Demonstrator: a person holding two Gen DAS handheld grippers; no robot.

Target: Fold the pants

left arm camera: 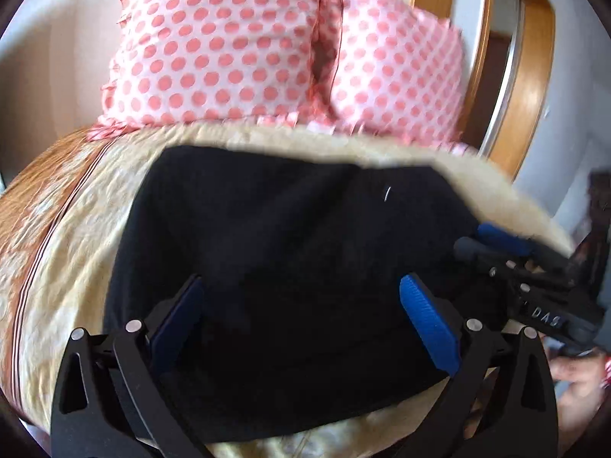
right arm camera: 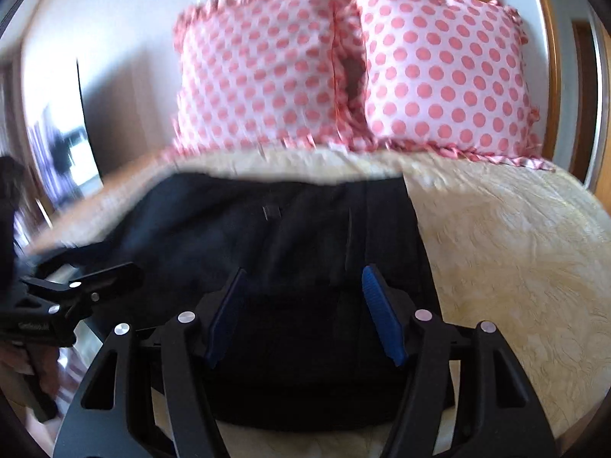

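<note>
The black pants lie folded into a compact block on the cream bedspread. My left gripper hovers over their near part, jaws wide open and empty. In the right wrist view the pants lie straight ahead and my right gripper is open and empty above their near edge. The right gripper also shows at the right of the left wrist view, over the pants' right edge. The left gripper shows at the left of the right wrist view.
Two pink polka-dot pillows lean against the wall at the head of the bed. A wooden frame stands at the right. The bedspread extends right of the pants. The bed's left edge drops off near a dark doorway.
</note>
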